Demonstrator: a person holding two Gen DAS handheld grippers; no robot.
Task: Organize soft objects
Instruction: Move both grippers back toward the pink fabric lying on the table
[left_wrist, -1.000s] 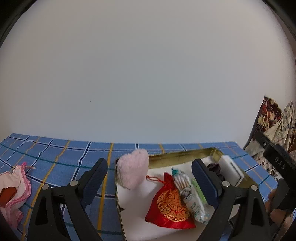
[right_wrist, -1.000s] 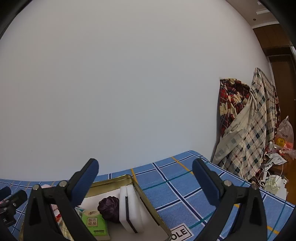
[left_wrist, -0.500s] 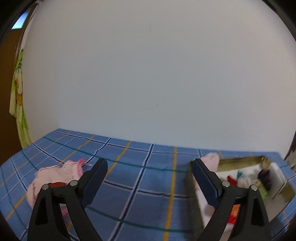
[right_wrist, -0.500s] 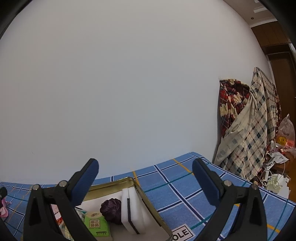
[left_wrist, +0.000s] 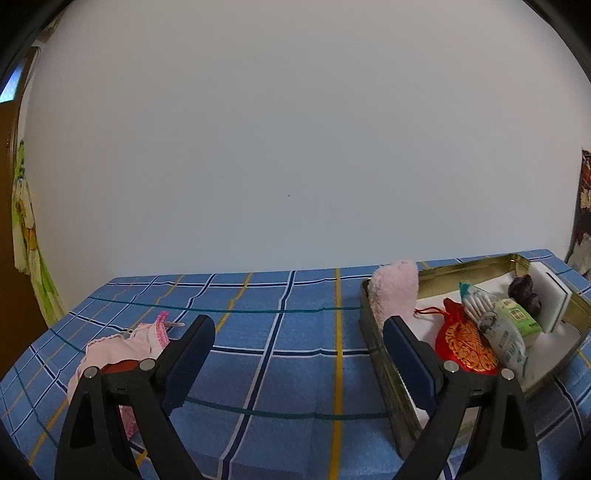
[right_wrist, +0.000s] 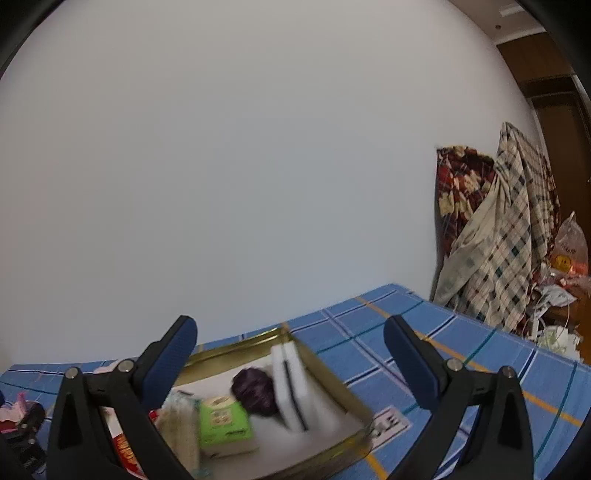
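Note:
A gold tin (left_wrist: 472, 267) on the blue checked cloth holds a pink fluffy heart (left_wrist: 393, 291), a red embroidered pouch (left_wrist: 467, 347), a cotton swab pack (left_wrist: 496, 332), a green tissue pack (right_wrist: 223, 421), a dark purple ball (right_wrist: 255, 389) and a white sponge (right_wrist: 291, 384). A pink cloth (left_wrist: 118, 350) lies on the table at the left, partly behind my left finger. My left gripper (left_wrist: 297, 343) is open and empty above the table between the cloth and the tin. My right gripper (right_wrist: 290, 347) is open and empty above the tin.
The table (left_wrist: 288, 332) ends at a plain white wall. Checked and flowered fabrics (right_wrist: 495, 236) hang beyond its right end, with bags and clutter (right_wrist: 565, 273) beside them. A green cloth (left_wrist: 26, 229) hangs at the far left.
My left gripper swung left to the pink cloth, then partly back right, so cloth and tin both show now. My right gripper dipped slightly toward the tin. Both stayed open.

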